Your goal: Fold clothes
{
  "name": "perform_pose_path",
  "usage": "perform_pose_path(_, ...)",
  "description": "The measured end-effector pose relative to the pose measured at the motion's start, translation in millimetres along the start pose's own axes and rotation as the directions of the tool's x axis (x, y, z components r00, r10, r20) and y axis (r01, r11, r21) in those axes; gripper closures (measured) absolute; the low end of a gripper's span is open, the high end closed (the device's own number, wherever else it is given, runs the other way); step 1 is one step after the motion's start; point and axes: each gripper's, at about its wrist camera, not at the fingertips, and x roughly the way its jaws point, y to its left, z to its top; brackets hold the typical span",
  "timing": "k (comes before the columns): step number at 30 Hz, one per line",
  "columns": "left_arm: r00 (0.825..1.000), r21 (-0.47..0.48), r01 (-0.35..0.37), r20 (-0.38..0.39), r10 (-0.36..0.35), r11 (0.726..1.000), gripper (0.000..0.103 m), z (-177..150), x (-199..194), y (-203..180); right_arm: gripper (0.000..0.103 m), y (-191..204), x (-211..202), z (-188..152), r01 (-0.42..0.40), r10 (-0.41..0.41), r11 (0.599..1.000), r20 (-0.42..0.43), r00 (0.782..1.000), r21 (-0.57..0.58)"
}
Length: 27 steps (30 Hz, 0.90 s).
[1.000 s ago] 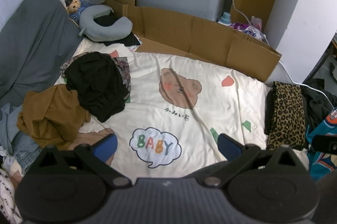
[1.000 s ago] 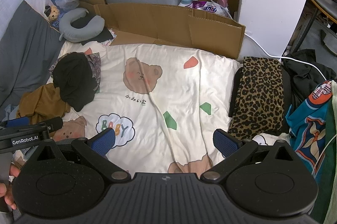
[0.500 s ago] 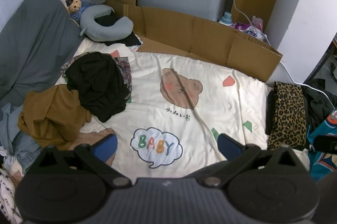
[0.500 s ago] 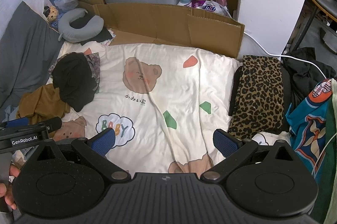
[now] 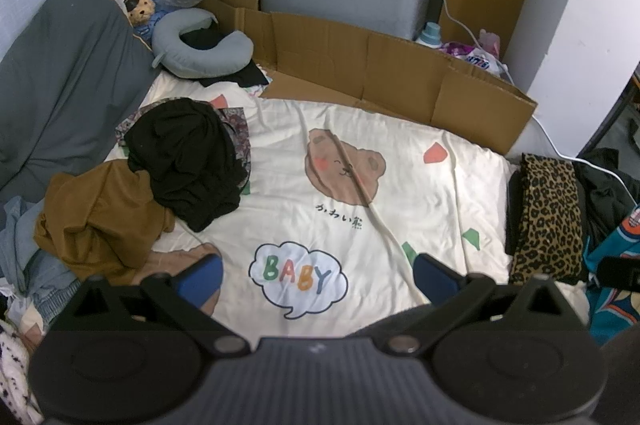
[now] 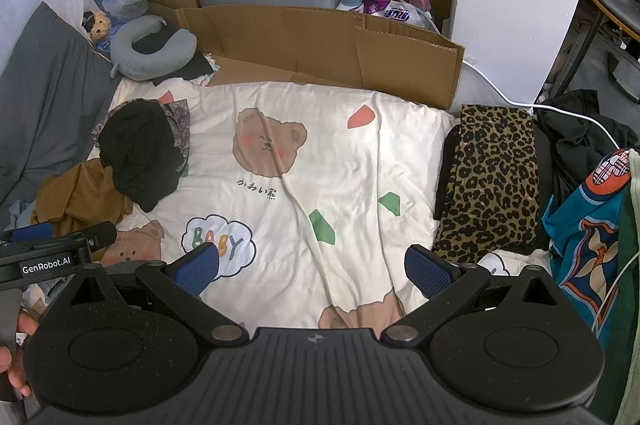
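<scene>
A heap of unfolded clothes lies on the left of the cream bear-print bedsheet [image 5: 360,209]: a black garment [image 5: 188,161] over a patterned one, a mustard-brown garment [image 5: 96,221] in front of it. The same black garment [image 6: 140,153] and brown garment [image 6: 80,197] show in the right wrist view. A folded leopard-print garment [image 6: 492,181] rests at the sheet's right edge. My left gripper [image 5: 316,277] hovers open over the "BABY" print, holding nothing. My right gripper [image 6: 312,265] is open and empty above the sheet's front middle.
A grey pillow [image 5: 64,85] and a grey neck cushion [image 5: 200,49] lie at the back left. A cardboard sheet [image 5: 380,65] stands along the back. A teal patterned cloth [image 6: 584,233] and dark clothes pile at the right. A hand [image 6: 16,357] holds the other gripper at lower left.
Both views have shifted only slightly; the clothes have not moved and both grippers stay open.
</scene>
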Motion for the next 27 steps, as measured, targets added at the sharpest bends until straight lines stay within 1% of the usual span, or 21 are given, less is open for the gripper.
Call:
perform_pose_path(12,1.000,0.002,-0.004,-0.001,0.004,1.000,0.001,0.7,0.3,-0.5,0.001,2.7,0.0,-1.4,0.000,0.000,1.000,-0.001,1.000,-0.001)
perform_pose_path(17,1.000,0.005,0.009,-0.014,-0.009,1.000,0.001,2.7,0.8,1.5,0.001,-4.8,0.7,1.5,-0.030,0.031,0.999,-0.015,0.999,0.027)
perform_pose_path(21,0.999,0.014,0.009,-0.042,-0.008,1.000,0.001,4.5,5.1,3.3,0.001,-4.9,2.5,2.8,-0.021,0.022,0.999,-0.026,0.999,0.028)
perform_pose_path(27,0.999,0.004,0.015,-0.050,-0.015,1.000,0.001,4.6,5.4,5.8,0.001,-2.8,4.3,5.2,-0.003,0.003,1.000,-0.033,0.999,0.016)
